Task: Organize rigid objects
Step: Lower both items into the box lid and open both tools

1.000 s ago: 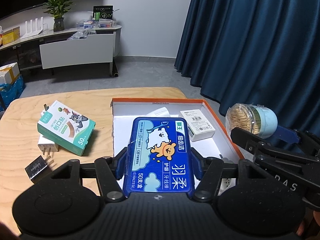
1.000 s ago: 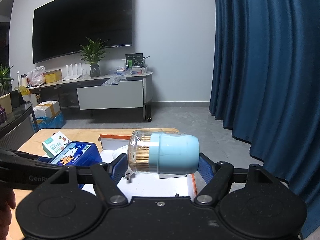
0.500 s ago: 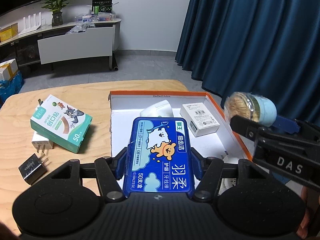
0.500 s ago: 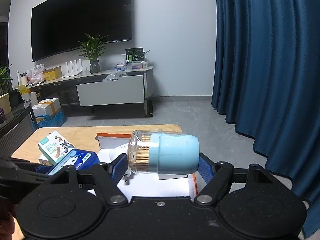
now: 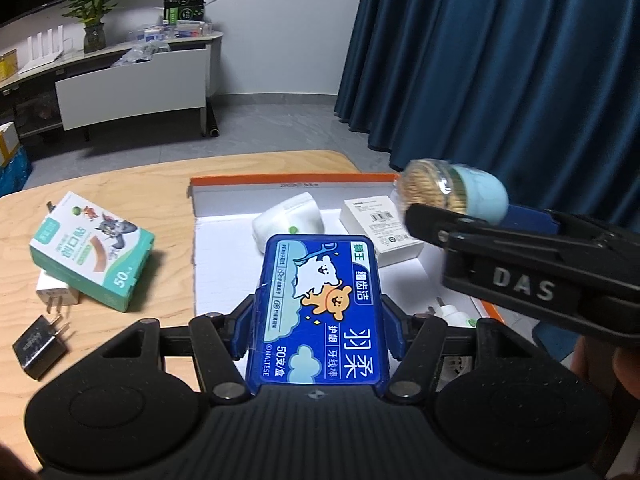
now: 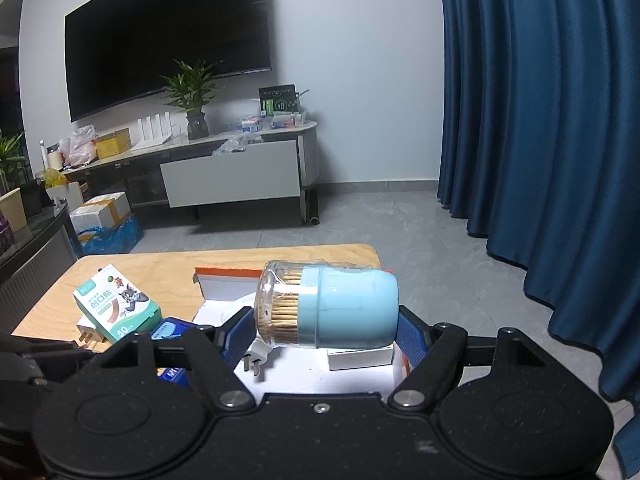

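Observation:
My left gripper is shut on a flat blue floss-pick box and holds it above the near part of the white tray with an orange rim. My right gripper is shut on a toothpick jar with a light blue cap, lying sideways, above the tray's right side; the jar also shows in the left wrist view. In the tray lie a white rounded device, a white carton and a white plug.
On the wooden table left of the tray are a green cartoon plaster box, a white charger under it and a black charger. A blue curtain hangs to the right, beyond the table edge.
Both grippers have moved forward over the tray with their objects held. The right gripper with the jar has come in leftward over the tray's right side.

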A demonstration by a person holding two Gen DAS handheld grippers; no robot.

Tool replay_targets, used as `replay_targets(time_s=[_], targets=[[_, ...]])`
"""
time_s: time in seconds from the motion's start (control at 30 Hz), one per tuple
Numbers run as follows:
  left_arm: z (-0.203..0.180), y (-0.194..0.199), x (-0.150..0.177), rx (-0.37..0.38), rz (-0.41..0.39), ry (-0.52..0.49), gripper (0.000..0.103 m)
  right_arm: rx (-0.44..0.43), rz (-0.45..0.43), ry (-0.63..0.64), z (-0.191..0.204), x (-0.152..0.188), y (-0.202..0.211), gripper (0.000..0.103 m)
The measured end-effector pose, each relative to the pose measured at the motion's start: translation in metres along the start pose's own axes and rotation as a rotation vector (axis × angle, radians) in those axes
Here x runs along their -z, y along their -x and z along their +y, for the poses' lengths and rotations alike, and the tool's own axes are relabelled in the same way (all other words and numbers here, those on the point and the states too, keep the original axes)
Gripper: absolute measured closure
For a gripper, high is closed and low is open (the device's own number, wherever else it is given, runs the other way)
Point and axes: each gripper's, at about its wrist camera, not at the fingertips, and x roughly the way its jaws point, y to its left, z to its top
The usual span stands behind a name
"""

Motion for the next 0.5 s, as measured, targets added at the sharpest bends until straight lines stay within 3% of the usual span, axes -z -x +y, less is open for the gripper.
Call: replay_targets(time_s=[0.3,0.5], targets=[[-0.005,-0.016,-0.001,0.020,0.032,-0.006,0.040,-0.011,0.030,-0.016,-0.007,-0.004,-0.025,0.013],[-0.009,-0.024,-0.001,0.040,0.050,-0.006,0.040,-0.009,-0.048,-0.085,-0.023,-0.007,-0.016,0.012]])
